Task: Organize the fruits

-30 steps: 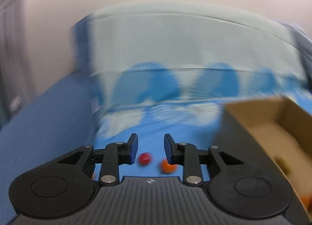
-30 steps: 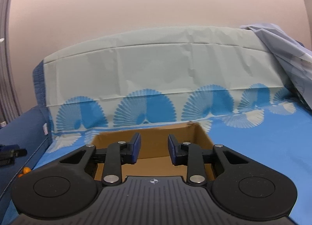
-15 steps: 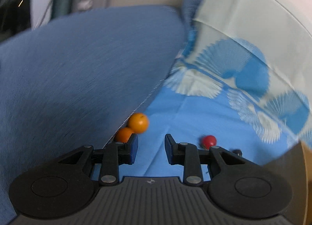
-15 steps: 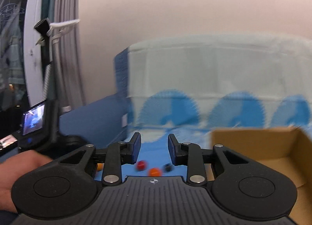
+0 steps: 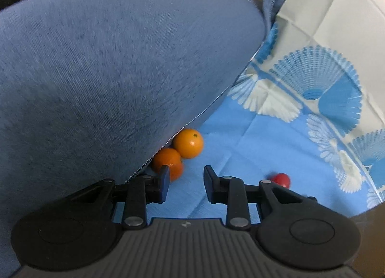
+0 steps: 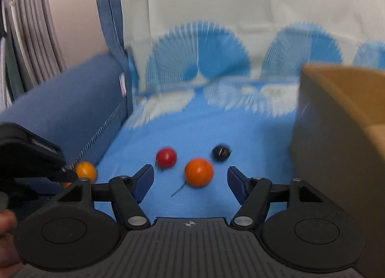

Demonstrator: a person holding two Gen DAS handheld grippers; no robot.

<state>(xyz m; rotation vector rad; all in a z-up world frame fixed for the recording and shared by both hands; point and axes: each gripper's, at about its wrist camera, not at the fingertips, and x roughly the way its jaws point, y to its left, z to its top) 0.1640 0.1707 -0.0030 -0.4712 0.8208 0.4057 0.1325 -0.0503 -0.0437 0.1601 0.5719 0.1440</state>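
With my right gripper [image 6: 190, 177] just spread and empty, orange [image 6: 198, 172] lies ahead between its fingers on the sheet; I'd drop lower, centre, pinch gently. Left gripper [image 5: 184, 183], slightly parted, empty, nears two oranges [image 5: 188, 143] by the cushion.

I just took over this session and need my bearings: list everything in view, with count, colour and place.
oranges: three, orange; two against the blue cushion, one ahead of the right gripper
red fruit: one, on the cloth
dark fruit: one, black, near the box
cardboard box: one, brown, right side
patterned cloth: one, blue and white, under the fruit
blue cushion: one, left side
left gripper: black, open, empty
right gripper: black, just opened, empty
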